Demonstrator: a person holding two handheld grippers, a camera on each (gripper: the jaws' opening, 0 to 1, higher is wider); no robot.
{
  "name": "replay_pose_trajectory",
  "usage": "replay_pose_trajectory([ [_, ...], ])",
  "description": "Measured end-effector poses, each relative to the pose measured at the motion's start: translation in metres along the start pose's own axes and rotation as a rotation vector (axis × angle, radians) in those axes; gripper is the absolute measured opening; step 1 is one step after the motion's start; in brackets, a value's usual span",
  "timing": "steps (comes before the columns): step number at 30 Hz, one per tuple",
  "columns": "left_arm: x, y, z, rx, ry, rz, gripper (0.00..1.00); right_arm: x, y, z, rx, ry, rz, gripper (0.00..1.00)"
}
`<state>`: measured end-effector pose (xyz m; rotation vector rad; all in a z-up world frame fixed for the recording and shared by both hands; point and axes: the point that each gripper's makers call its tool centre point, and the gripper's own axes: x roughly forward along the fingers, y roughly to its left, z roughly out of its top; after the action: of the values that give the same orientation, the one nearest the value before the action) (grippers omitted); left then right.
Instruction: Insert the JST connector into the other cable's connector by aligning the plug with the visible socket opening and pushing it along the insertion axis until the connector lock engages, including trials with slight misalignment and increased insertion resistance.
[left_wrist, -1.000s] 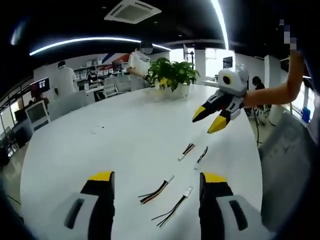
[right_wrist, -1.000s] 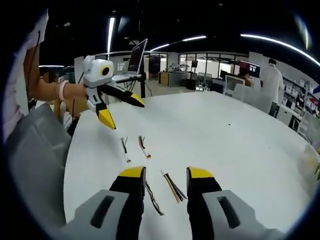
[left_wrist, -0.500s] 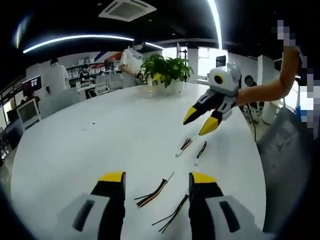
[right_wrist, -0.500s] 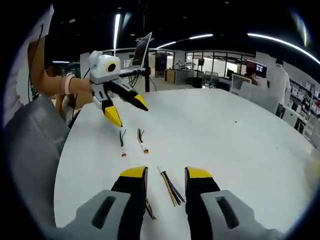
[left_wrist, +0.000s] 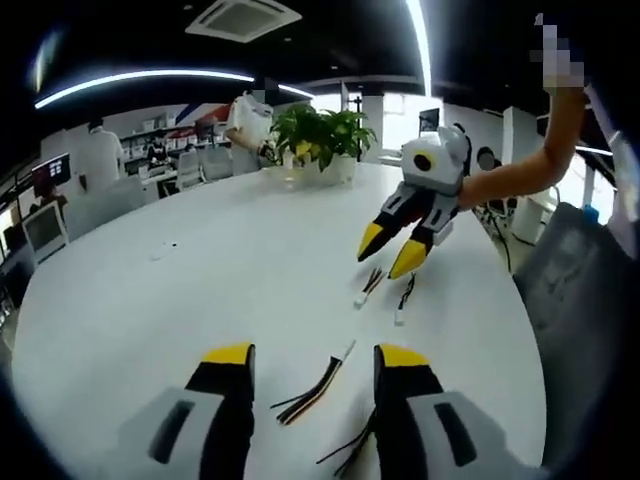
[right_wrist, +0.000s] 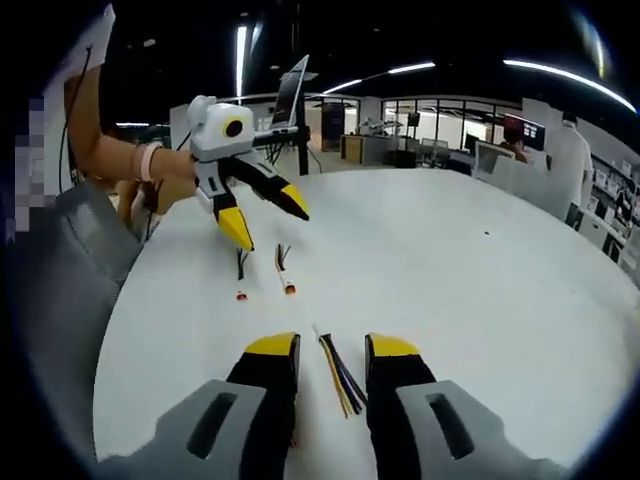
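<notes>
Four short multi-wire cables lay on the round white tabletop (left_wrist: 200, 270) while you brought both grippers down toward them. In the left gripper view, your left gripper (left_wrist: 310, 357), yellow-tipped with black jaws standing apart and empty, had closed in on the near pair: the black, red and yellow cable with a white connector (left_wrist: 315, 378) lay between its tips, and the thin black cable (left_wrist: 352, 449) ran beside its right jaw. Your right gripper (left_wrist: 388, 248), white-bodied with yellow jaw tips, had dropped from well above the table to just over the far pair, the dark cable with a white plug (left_wrist: 368, 288) and its black neighbour (left_wrist: 403, 298); its jaws were parted with nothing between them. In the right gripper view, the multicoloured wire bundle (right_wrist: 338, 373) lay between the right gripper (right_wrist: 332, 346) tips, and the left gripper (right_wrist: 265, 215) hovered over two dark cables with orange-red ends (right_wrist: 262, 272). Nothing was yet grasped, so mating had not begun; the descent suggests that picking up one connector per gripper came next. A potted green plant (left_wrist: 318, 136) stood at the far edge.
</notes>
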<state>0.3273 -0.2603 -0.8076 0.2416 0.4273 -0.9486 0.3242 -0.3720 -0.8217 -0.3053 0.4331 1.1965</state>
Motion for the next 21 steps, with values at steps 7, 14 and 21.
replay_pose_trajectory([
  [7,0.011,-0.006,-0.003,0.043,-0.041,-0.042,0.37,0.008,0.004,0.000,-0.041,-0.050,0.044,0.19],
  [14,0.017,-0.011,-0.001,0.025,-0.112,-0.111,0.30,0.016,0.006,-0.006,-0.043,-0.065,0.074,0.18],
  [21,0.024,-0.013,-0.014,-0.002,-0.101,-0.158,0.22,0.023,0.004,-0.008,-0.003,-0.115,0.083,0.15],
])
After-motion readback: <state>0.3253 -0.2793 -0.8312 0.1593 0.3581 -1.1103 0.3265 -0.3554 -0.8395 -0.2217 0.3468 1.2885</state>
